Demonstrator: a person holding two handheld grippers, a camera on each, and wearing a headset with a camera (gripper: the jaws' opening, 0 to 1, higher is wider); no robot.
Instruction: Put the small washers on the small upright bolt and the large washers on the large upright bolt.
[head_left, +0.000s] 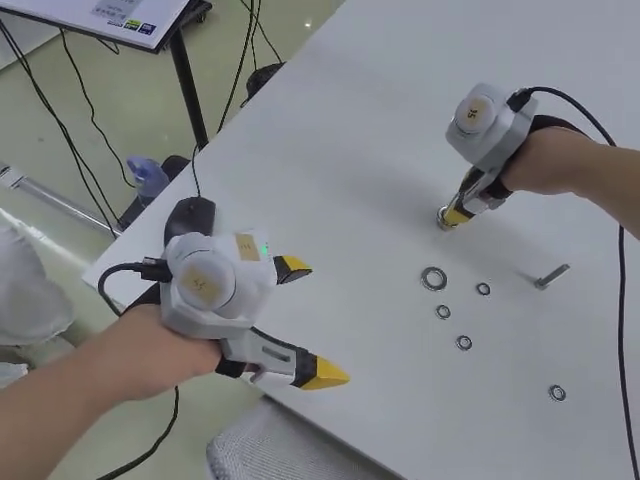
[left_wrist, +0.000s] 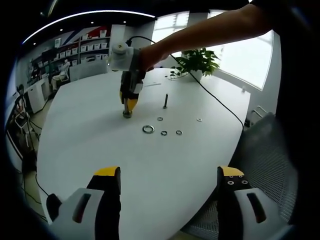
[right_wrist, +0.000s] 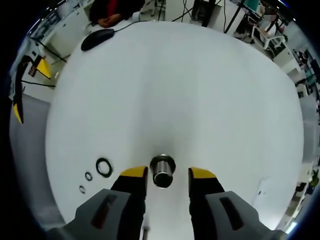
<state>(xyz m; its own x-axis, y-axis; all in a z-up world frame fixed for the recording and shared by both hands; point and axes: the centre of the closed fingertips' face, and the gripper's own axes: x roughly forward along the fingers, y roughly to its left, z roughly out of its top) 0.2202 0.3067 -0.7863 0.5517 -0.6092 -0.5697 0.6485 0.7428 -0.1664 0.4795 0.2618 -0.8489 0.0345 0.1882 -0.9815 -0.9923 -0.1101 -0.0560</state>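
White table (head_left: 360, 150), office shelves behind. My left gripper (head_left: 312, 320) hangs at the near edge, jaws spread and empty, parked clear. My right gripper (right_wrist: 168, 173) points straight down, jaws apart either side of the large bolt (right_wrist: 163, 170), no pinch, lining up I'd say. The small bolt (head_left: 552, 275) stands beyond. The large washer (head_left: 433, 278) and small washers (head_left: 464, 343) lie loose between, nothing blocking.

Grey left tool (head_left: 312, 321) and right tool (head_left: 454, 216), yellow-tipped, black-cabled
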